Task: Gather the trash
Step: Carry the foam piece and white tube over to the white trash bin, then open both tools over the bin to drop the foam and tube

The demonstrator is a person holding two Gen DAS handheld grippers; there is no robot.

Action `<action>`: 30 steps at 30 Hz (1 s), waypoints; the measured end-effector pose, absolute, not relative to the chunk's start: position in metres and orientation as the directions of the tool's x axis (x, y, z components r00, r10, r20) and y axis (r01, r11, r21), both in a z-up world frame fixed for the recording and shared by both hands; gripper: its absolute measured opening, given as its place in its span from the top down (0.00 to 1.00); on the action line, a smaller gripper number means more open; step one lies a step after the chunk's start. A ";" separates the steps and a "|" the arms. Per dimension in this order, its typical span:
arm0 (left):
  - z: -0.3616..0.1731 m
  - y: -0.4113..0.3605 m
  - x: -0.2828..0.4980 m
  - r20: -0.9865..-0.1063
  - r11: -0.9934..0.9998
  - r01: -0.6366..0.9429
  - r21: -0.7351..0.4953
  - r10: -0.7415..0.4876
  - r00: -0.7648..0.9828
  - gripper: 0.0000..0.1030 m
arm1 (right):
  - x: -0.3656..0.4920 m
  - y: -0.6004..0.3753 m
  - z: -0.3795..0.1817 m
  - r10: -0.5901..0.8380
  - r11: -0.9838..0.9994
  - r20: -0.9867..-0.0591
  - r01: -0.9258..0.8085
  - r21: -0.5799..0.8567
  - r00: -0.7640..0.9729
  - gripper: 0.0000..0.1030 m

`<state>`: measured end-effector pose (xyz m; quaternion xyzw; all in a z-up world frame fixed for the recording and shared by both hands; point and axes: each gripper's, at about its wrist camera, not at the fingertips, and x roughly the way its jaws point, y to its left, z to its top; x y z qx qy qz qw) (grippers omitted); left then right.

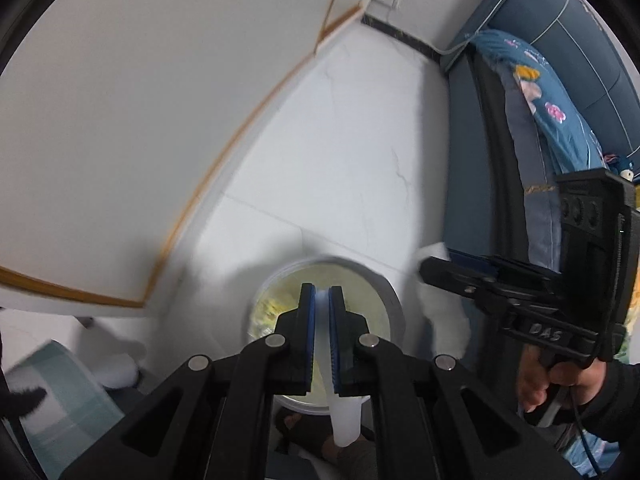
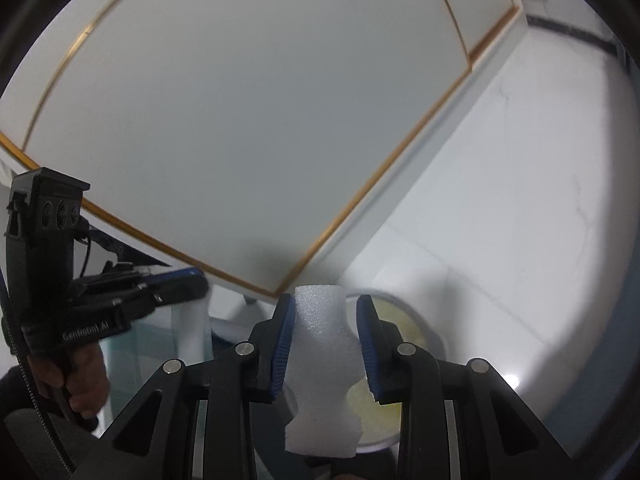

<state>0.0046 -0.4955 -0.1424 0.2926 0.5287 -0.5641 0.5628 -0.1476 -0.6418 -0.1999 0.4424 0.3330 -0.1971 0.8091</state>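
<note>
My left gripper is shut on a thin white foam sheet, held edge-on above a round trash bin with a yellowish liner. My right gripper has its jaws apart with a white foam piece between them; the foam touches the left pad and stands clear of the right pad. The bin sits just beyond and below it. In the left wrist view the right gripper carries the white foam beside the bin. The left gripper shows at the left of the right wrist view.
A white cabinet with gold trim stands at the left over a pale marble floor. A blue sofa with a floral blanket is at the right. A glass-topped surface lies low at the left.
</note>
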 end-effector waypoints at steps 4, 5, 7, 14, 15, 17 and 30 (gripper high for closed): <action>-0.170 -0.498 0.000 -0.941 0.193 0.945 -0.265 -0.265 -0.210 0.98 | -0.137 -0.642 -0.230 0.015 0.495 -0.730 0.629 0.599 0.683 0.71; -0.177 -0.499 -0.001 -0.945 0.202 0.943 -0.264 -0.249 -0.212 0.98 | -0.136 -0.643 -0.237 0.021 0.485 -0.733 0.634 0.602 0.680 0.71; -0.184 -0.499 0.001 -0.947 0.214 0.939 -0.271 -0.236 -0.219 0.98 | -0.136 -0.641 -0.250 0.030 0.461 -0.743 0.650 0.604 0.669 0.71; -0.219 -0.502 -0.002 -0.958 0.263 0.923 -0.280 -0.141 -0.251 0.97 | -0.124 -0.650 -0.283 0.077 0.412 -0.765 0.679 0.608 0.639 0.69; -0.223 -0.503 -0.002 -0.958 0.273 0.920 -0.281 -0.133 -0.254 0.96 | -0.122 -0.649 -0.288 0.086 0.410 -0.772 0.683 0.604 0.630 0.69; -0.225 -0.503 -0.002 -0.956 0.283 0.914 -0.290 -0.130 -0.263 0.96 | -0.119 -0.646 -0.294 0.106 0.415 -0.791 0.696 0.586 0.603 0.68; -0.229 -0.503 0.000 -0.961 0.328 0.903 -0.276 -0.093 -0.260 0.88 | -0.137 -0.636 -0.297 0.121 0.405 -0.812 0.718 0.566 0.571 0.49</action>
